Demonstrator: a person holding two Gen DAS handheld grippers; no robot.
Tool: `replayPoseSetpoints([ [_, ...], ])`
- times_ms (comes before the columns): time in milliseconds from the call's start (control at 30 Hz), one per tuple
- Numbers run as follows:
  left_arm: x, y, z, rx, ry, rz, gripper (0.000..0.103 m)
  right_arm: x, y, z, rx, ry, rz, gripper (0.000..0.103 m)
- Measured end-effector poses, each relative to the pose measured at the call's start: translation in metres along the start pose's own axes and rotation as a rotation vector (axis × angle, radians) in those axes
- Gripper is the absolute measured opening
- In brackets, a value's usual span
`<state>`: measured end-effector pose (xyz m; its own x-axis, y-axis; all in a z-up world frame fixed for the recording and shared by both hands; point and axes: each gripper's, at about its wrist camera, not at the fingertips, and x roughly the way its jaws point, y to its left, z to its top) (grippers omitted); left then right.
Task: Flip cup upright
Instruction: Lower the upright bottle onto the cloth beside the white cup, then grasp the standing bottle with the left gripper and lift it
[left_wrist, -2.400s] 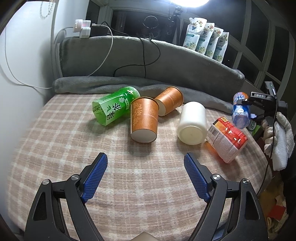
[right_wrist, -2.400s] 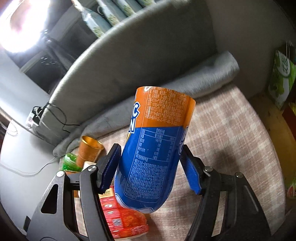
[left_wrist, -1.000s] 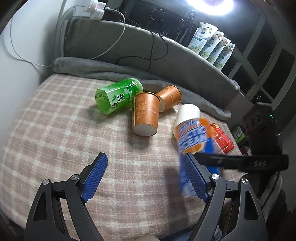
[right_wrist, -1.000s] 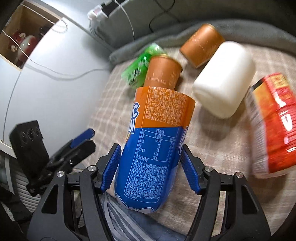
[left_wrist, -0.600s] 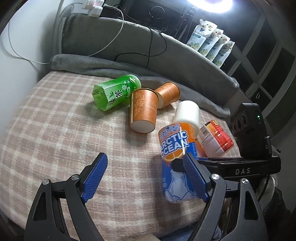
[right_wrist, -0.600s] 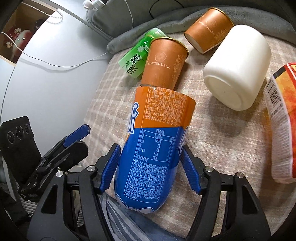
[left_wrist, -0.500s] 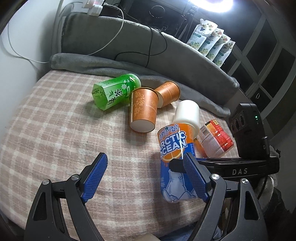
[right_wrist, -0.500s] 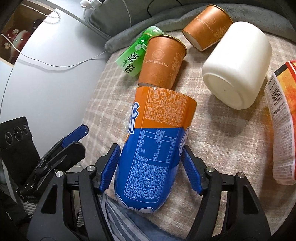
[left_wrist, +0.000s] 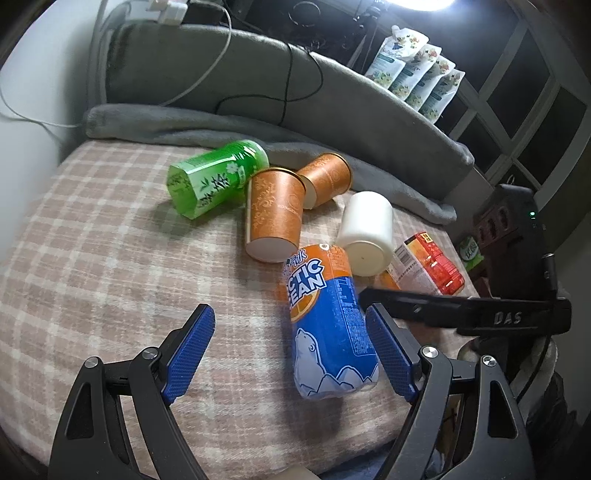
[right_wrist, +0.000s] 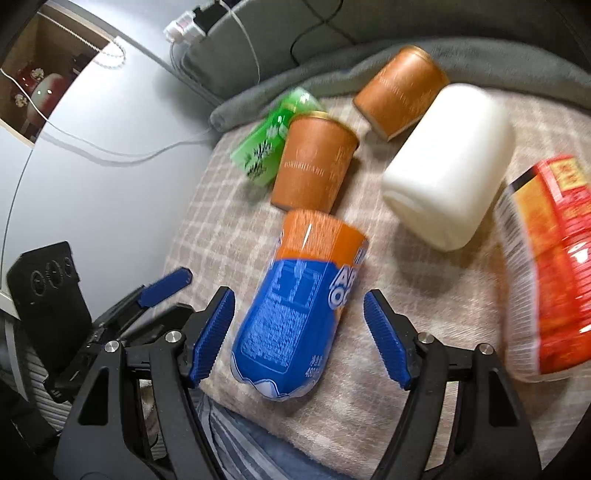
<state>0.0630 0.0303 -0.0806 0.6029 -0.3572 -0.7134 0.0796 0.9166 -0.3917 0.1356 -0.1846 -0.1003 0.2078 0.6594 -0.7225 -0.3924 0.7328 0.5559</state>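
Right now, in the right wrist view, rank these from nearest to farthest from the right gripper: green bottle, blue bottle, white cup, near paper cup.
1. Blue bottle: lying between the open fingers of the right gripper.
2. Near paper cup: just beyond the bottle's far end.
3. White cup: ahead and right; too close to call against the paper cup.
4. Green bottle: farthest, ahead left, behind the paper cup.

Home — plaid blanket (left_wrist: 110, 266), sofa back (left_wrist: 221, 70)

The blue-and-orange cup (left_wrist: 327, 321) (right_wrist: 299, 314) stands tilted on the plaid blanket, orange end up.
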Motion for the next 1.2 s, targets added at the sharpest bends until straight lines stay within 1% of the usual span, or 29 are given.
replayPoseSetpoints([
  [133, 0.012, 0.005, 0.006, -0.026, 0.048, -0.036, 0.083, -0.019, -0.003, 0.006, -0.019, -0.073, -0.059, 0.075],
  [300, 0.031, 0.012, 0.013, -0.065, 0.125, -0.091, 0.083, -0.039, -0.008, 0.009, -0.041, -0.143, -0.126, 0.075],
  [367, 0.036, 0.013, 0.015, -0.08, 0.148, -0.112, 0.083, -0.048, -0.009, 0.009, -0.063, -0.174, -0.173, 0.075],
  [567, 0.054, 0.013, 0.024, -0.126, 0.195, -0.157, 0.083, -0.074, -0.024, 0.001, -0.081, -0.229, -0.259, 0.075],
  [767, 0.076, 0.008, 0.03, -0.146, 0.251, -0.188, 0.083, -0.096, -0.043, -0.011, -0.017, -0.283, -0.283, 0.075],
  [867, 0.083, 0.003, 0.033, -0.137, 0.267, -0.188, 0.083, -0.104, -0.051, -0.017, 0.011, -0.297, -0.286, 0.075],
  [1167, 0.101, -0.004, 0.034, -0.115, 0.335, -0.188, 0.077, -0.114, -0.058, -0.026, 0.039, -0.32, -0.258, 0.075],
  [1200, 0.103, -0.005, 0.033, -0.109, 0.342, -0.186, 0.074, -0.115, -0.057, -0.026, 0.039, -0.323, -0.257, 0.075],
])
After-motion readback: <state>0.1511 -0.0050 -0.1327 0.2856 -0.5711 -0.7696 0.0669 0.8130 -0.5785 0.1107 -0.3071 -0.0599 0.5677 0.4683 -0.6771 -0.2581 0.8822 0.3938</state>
